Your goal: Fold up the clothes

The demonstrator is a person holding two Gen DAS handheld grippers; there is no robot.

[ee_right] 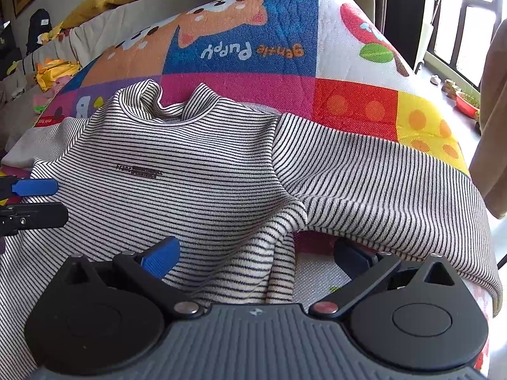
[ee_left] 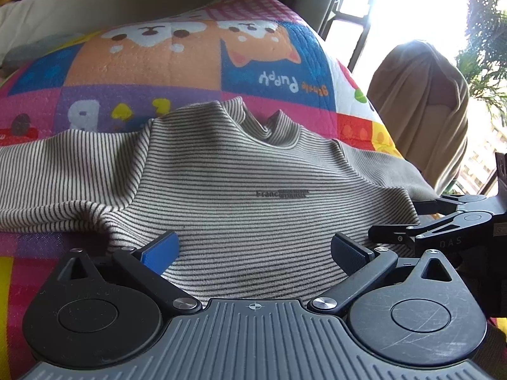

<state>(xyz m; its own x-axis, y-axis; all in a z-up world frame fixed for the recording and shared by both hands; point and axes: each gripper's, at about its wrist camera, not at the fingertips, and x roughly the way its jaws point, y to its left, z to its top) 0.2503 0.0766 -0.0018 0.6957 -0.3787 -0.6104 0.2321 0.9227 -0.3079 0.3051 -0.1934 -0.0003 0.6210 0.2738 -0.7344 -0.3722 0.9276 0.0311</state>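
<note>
A striped sweater (ee_left: 221,171) lies front-up on a bright patchwork play mat (ee_left: 133,63), its high collar (ee_left: 266,123) pointing away from both cameras and a small dark printed logo (ee_left: 282,193) across the chest. On the left side of the left wrist view, one sleeve (ee_left: 63,171) stretches out flat over the mat's purple and pink squares. The left gripper (ee_left: 253,253) sits low over the sweater's lower body, its two blue-padded fingers (ee_left: 163,250) spread wide apart with nothing between them, striped fabric showing in the gap. Further right, the right gripper (ee_left: 408,221) comes in sideways just beside the sweater's edge; from this angle its fingers look close together. The right wrist view shows otherwise: the right gripper's jaws stand apart, one blue pad (ee_right: 164,255) over the striped body, the other tucked under the overhanging edge of the other sleeve (ee_right: 380,190), which drapes across the mat's red and yellow squares. A bunched fold of fabric (ee_right: 279,253) lies between the fingers, unclamped. At the far right of the left wrist view, a beige cloth-draped shape (ee_left: 424,107) stands before a sunlit window (ee_left: 412,3).
</note>
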